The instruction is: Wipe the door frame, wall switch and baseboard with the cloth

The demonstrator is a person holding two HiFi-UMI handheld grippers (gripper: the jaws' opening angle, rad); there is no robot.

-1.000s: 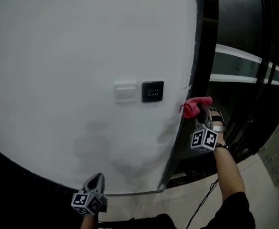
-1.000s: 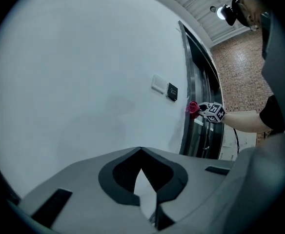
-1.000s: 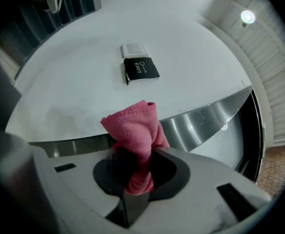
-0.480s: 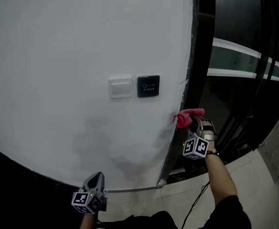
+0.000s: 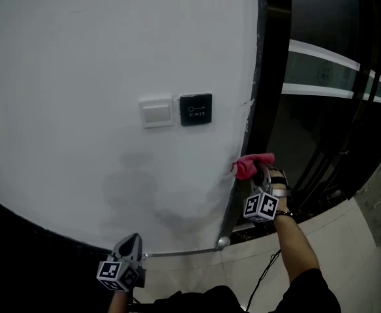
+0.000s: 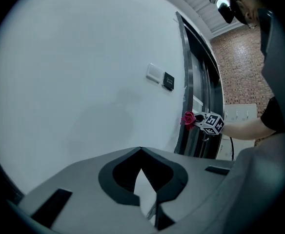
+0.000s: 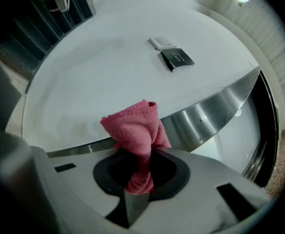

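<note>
The hand point(image 5: 121, 300) under the left gripper point(image 5: 132, 241) is cut off by the head view's lower edge. Lettering on the black wall plate point(image 5: 196, 109) is too small to read, possibly "EXIT".

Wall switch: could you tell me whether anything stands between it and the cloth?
Nothing visible does. The cloth, held by the right gripper, is at the door frame; bare wall leads up to the wall switch, past the black exit button.

Wall point(image 5: 79, 57): plain white, with faint grey smudges below the wall switch point(image 5: 156, 112). Switch itself: white. Exit button point(image 5: 196, 109), just right of switch: black, pale lettering. Door frame point(image 7: 215, 106), further right of switch: brushed silver. Cloth point(image 7: 135, 128), below-right of switch: pink-red, fine woven texture. Marker cube point(image 5: 261, 207), lower right of switch: black-and-white squares.
</note>
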